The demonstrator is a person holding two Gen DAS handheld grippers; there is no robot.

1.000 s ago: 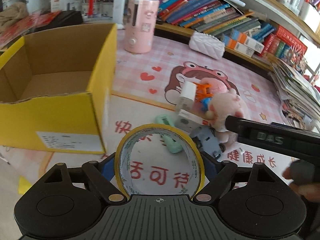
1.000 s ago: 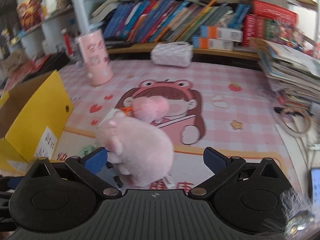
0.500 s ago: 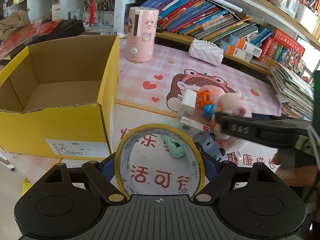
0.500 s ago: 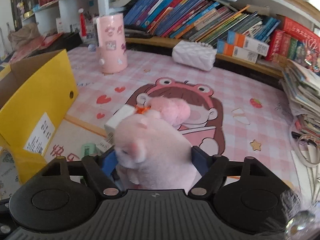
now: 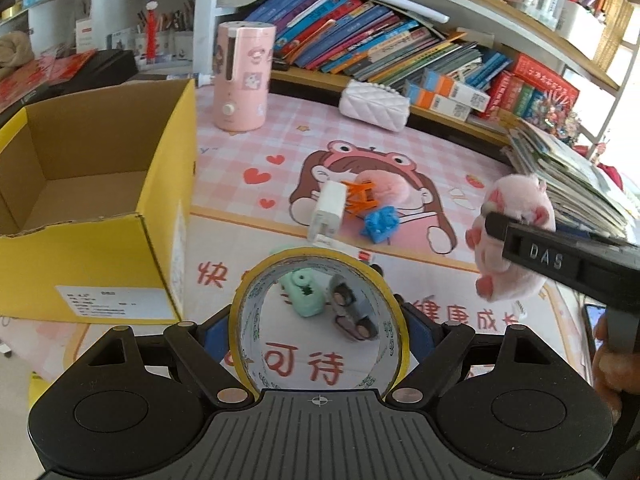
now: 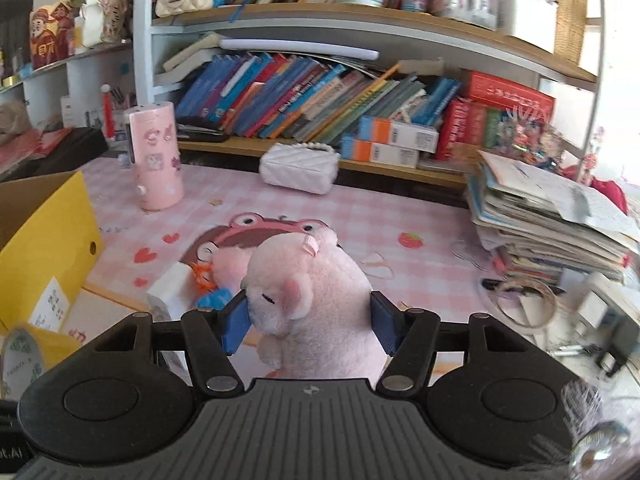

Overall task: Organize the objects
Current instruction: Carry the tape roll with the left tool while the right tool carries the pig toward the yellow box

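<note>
My left gripper (image 5: 318, 320) is shut on a yellow-rimmed tape roll (image 5: 256, 280), held upright just right of the open yellow cardboard box (image 5: 100, 248). My right gripper (image 6: 310, 322) has its blue pads pressed into the sides of a pink plush toy (image 6: 316, 280), and its jaws are still closing. In the left wrist view the plush (image 5: 516, 208) hangs above the mat at the right. On the mat lie a white charger (image 5: 328, 210), an orange clip (image 5: 360, 196), a blue block (image 5: 380, 224), a green item (image 5: 304, 292) and a grey toy car (image 5: 352, 312).
A pink cylinder appliance (image 5: 244, 76) and a white quilted purse (image 5: 374, 104) stand at the back of the pink mat. A stack of magazines (image 5: 568, 184) fills the right edge. Shelves of books (image 6: 304, 100) line the back wall.
My right gripper's jaws have closed on the pink plush toy and lifted it up and to the right, off the pile. The left gripper still holds the tape roll in the same place.
</note>
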